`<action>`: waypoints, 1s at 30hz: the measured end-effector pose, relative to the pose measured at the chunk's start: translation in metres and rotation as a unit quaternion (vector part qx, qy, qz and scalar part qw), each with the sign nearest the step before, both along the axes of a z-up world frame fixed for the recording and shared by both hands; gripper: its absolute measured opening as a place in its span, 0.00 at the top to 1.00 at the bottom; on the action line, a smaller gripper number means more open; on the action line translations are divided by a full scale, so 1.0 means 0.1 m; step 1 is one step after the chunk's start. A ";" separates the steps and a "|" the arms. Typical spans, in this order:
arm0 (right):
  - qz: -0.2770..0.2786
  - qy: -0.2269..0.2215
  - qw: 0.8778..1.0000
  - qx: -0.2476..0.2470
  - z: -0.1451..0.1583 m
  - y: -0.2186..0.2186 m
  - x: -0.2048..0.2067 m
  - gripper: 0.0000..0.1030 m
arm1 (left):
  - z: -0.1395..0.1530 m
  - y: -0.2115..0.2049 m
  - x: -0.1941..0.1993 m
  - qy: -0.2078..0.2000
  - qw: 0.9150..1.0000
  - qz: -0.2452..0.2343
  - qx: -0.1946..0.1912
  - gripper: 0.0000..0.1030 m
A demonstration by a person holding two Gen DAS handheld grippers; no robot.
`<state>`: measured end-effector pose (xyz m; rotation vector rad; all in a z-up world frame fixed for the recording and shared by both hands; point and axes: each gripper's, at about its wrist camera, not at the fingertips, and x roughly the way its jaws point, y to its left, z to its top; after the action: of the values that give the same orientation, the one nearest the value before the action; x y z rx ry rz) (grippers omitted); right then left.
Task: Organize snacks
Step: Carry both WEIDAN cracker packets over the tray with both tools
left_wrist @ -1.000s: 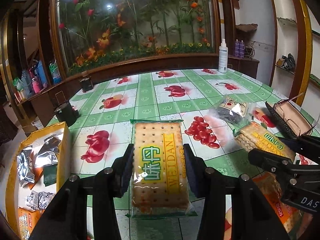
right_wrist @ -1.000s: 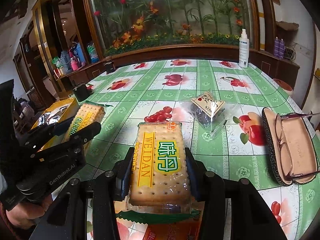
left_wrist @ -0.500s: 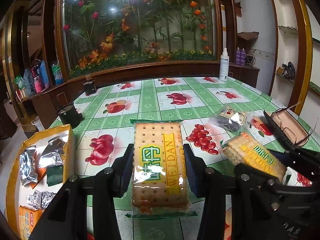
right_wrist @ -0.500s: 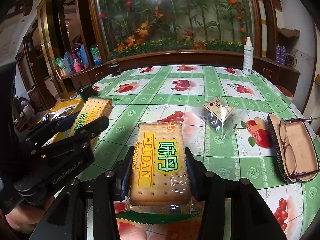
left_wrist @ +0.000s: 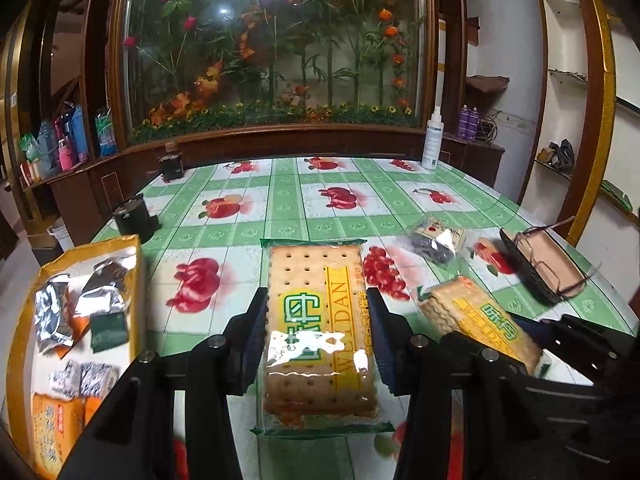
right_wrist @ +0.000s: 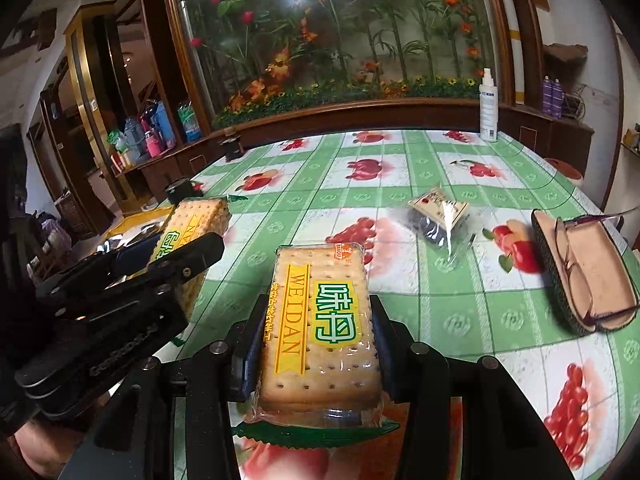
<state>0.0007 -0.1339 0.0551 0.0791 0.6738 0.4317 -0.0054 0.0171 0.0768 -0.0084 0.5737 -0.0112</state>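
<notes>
Home dining room: fruit-print tablecloth (left_wrist: 288, 216), flower display window (left_wrist: 276, 44).

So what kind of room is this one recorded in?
Most likely a home dining or living room: a table under a fruit-print oilcloth, a glass-fronted display of artificial flowers behind it, and wooden shelving with bottles alongside.

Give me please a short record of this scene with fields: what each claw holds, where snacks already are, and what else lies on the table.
left claw: shut on a Weidan cracker pack, lifted off the table
right claw: shut on a second Weidan cracker pack
yellow box: at the table's left edge, holds foil and other snack packets
loose snack: clear bag of dark pieces on the tablecloth
other: glasses in an open case, spray bottle
</notes>
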 end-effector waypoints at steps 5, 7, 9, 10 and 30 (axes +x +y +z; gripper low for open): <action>0.014 0.004 1.000 0.004 0.04 0.11 -0.07 0.51 | 0.12 0.24 -0.21 -0.006 1.000 0.017 -0.019 0.56; 0.023 0.001 1.000 0.003 0.07 0.17 -0.11 0.51 | 0.18 0.35 -0.29 -0.013 0.999 0.027 -0.025 0.56; 0.034 -0.004 0.999 -0.002 0.11 0.27 -0.15 0.51 | 0.23 0.51 -0.38 -0.018 0.998 0.044 -0.031 0.56; 0.039 -0.005 0.999 -0.003 0.13 0.32 -0.16 0.51 | 0.25 0.58 -0.41 -0.019 0.998 0.051 -0.034 0.56; 0.176 0.008 0.984 0.023 0.32 1.64 -0.28 0.51 | 0.06 2.05 -0.95 -0.003 0.975 0.201 -0.096 0.55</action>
<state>-0.0277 0.0304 0.0873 0.0060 0.6956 0.7882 -0.1007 0.2225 0.0827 -0.3120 0.5552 0.3278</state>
